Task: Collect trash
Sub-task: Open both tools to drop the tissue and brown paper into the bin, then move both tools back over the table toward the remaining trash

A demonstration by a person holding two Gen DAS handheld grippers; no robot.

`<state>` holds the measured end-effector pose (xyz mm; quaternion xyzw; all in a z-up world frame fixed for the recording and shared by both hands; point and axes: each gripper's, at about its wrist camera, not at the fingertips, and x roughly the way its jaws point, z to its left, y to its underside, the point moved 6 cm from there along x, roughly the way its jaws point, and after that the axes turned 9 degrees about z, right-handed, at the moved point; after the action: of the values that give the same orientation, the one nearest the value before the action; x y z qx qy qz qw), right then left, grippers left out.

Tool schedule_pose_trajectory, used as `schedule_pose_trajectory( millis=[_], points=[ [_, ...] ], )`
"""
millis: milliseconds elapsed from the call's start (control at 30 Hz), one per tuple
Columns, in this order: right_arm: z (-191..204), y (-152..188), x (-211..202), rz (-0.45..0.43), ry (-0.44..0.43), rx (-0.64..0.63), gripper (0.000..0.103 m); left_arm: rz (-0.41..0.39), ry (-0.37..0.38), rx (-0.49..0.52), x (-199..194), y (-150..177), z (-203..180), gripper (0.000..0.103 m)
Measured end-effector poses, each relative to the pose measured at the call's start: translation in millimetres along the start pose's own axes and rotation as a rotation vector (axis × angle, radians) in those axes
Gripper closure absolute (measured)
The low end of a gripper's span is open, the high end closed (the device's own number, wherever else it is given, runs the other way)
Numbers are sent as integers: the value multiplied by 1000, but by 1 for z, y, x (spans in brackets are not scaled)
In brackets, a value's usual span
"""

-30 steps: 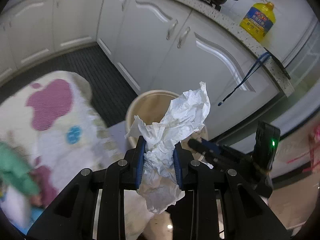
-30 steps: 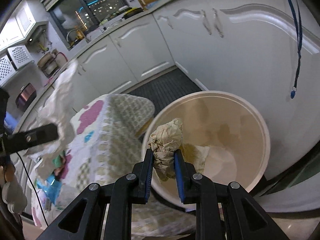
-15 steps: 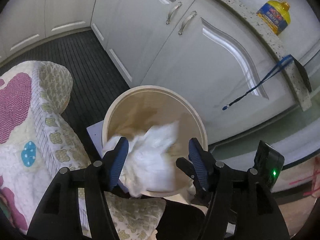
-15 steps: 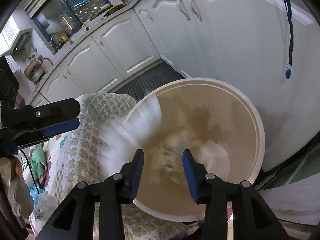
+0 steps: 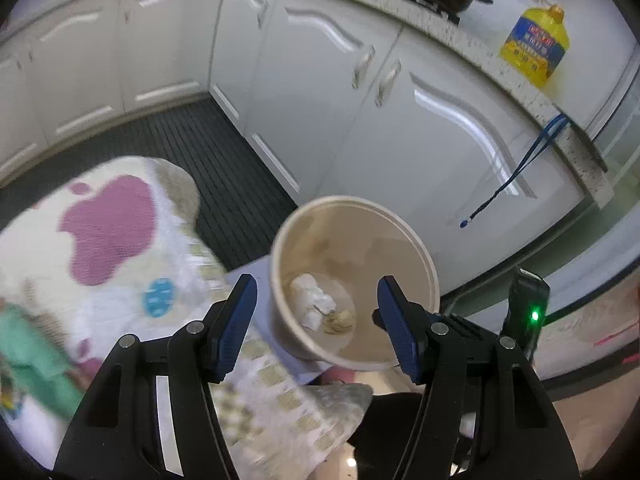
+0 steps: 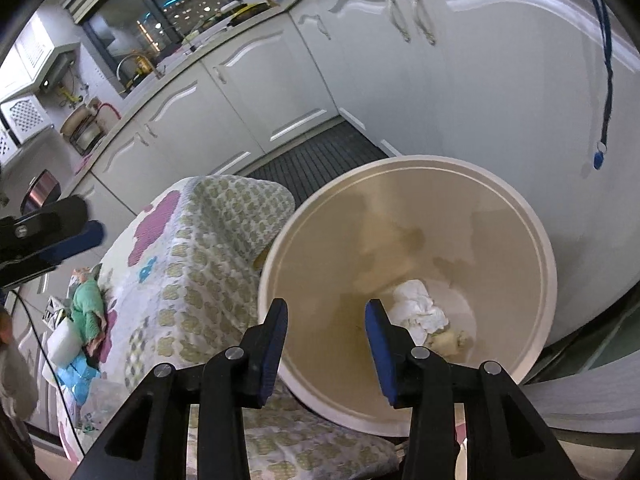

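A cream round bin (image 5: 416, 240) stands on the floor beside the table; it also shows in the right wrist view (image 6: 536, 240). At its bottom lie a white crumpled tissue (image 5: 310, 298) and a small beige paper wad (image 5: 340, 320); in the right wrist view both show, the tissue (image 6: 418, 312) and the wad (image 6: 448, 342). My left gripper (image 5: 316, 324) is open and empty above the bin's near side. My right gripper (image 6: 326, 344) is open and empty over the bin's rim. The left gripper's fingers (image 6: 60, 232) show at the left edge of the right wrist view.
A table with a patterned cloth (image 6: 208, 264) stands left of the bin, with a green cloth (image 6: 86, 300), a white block (image 6: 64, 340) and blue items on it. White cabinets (image 5: 320, 80) stand behind the bin. A yellow oil bottle (image 5: 534, 46) sits on the counter.
Both grippers opened and dropped their loads: the white tissue and the beige wad fell into the bin. Both grippers then pulled back from the bin a little.
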<state>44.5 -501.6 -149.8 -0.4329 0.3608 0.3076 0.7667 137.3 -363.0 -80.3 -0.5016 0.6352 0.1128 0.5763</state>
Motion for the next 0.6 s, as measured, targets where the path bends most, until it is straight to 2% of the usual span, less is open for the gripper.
schedule_pose_trajectory(
  millis=[267,600],
  points=[
    [38,2,-16,-21,-38,-62,64,-113,-79,-64,-73,38,46,41],
    [119,23,-35,-30,-80,-196,58,-196,-192,-98,-138,106,88,41]
  ],
)
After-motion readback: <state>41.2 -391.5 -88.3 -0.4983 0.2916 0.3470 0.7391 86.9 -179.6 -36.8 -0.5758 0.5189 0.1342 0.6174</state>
